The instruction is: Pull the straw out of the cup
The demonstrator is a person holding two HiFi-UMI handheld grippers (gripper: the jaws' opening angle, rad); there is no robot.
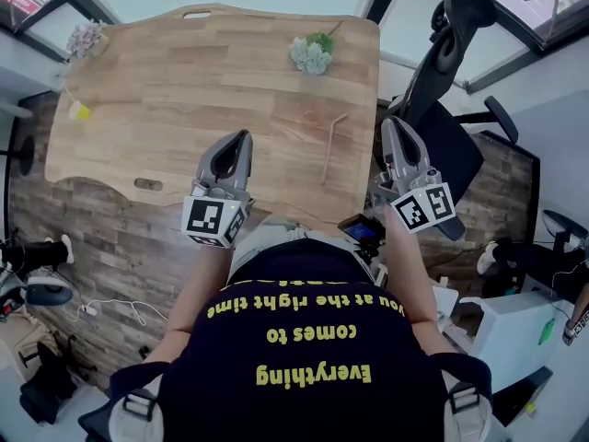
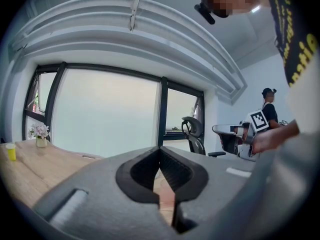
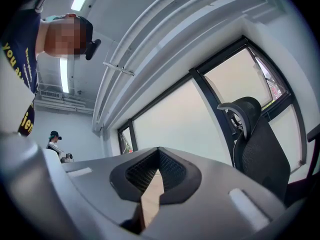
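We hold both grippers pressed shut and empty at the near side of the table; the straw lies out of the cup.
The thin pale bent straw point(image 1: 333, 145) lies flat on the light wooden table point(image 1: 184, 90), towards its right edge; the small yellow cup point(image 1: 80, 110) stands well apart at the left edge; the left gripper point(image 1: 241, 141) and right gripper point(image 1: 391, 125) each have jaws closed on nothing.

Pale wooden worktop point(image 1: 184, 99), thin bent straw point(image 1: 331, 150) lying flat near its right edge, small yellow cup point(image 1: 79, 110) at its left edge, vase of pale flowers point(image 1: 86, 40) on its far left corner, green-and-white flower bunch point(image 1: 311, 53) by its far edge, black mesh office chair point(image 1: 442, 118) off its right side, left claw point(image 1: 243, 138) over its near edge, right claw point(image 1: 391, 123) just beyond its right edge.
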